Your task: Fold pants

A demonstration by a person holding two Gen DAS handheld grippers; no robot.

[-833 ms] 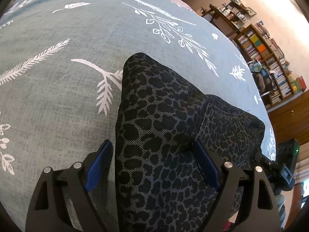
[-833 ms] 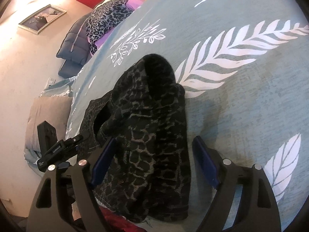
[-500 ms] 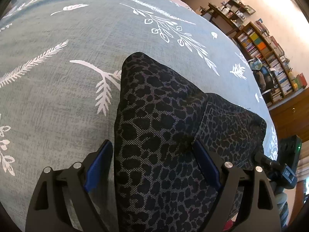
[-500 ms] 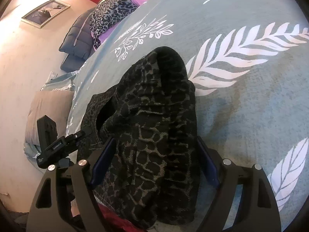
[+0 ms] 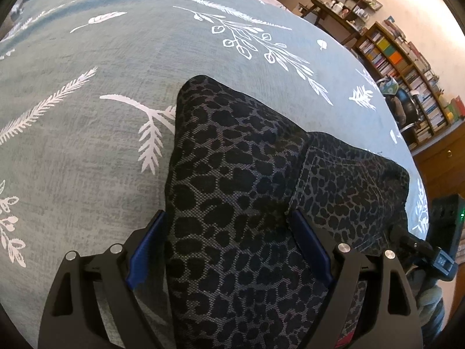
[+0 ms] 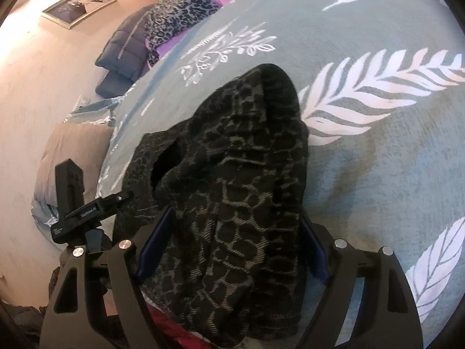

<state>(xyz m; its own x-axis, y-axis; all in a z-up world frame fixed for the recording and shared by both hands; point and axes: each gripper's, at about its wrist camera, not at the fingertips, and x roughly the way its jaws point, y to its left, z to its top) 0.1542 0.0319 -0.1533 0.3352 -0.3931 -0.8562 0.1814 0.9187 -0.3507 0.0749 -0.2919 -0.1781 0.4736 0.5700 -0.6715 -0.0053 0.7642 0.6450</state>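
Leopard-print pants (image 5: 232, 203) lie on the bed, on a grey-green bedspread (image 5: 87, 116) printed with white leaves, gathered into a compact bundle near the bed's near edge. Landmark for all placing: the pants bundle. Left hand-held gripper (image 5: 229, 244) sits at the near end of the bundle, fingers spread wide, one blue pad (image 5: 145, 250) on each side of a thick fold of cloth; the cloth fills the gap and touches both pads, but whether it is truly clamped cannot be told. Right hand-held gripper (image 6: 235, 250) straddles another thick fold (image 6: 247, 189) the same way, jaws spread, fabric bulging up between the pads (image 6: 155, 241); again contact on both sides, firm pinch not certain. In both views the bundle's long axis runs straight ahead from the gripper, away toward the middle of the bed, so the cloth lies directly forward and under each tool. The two grippers stand side by side at the bundle's near end; the right one shows at the right edge of the left view (image 5: 430, 250), beside the bundle's finer-spotted part (image 5: 348, 180). Neither looks clearly nearer. Judgement: the next move turns on carrying or laying the fold along that forward axis. Beyond the bundle, a bookshelf (image 5: 407, 67) and a second spotted garment (image 6: 180, 14) sit well apart.
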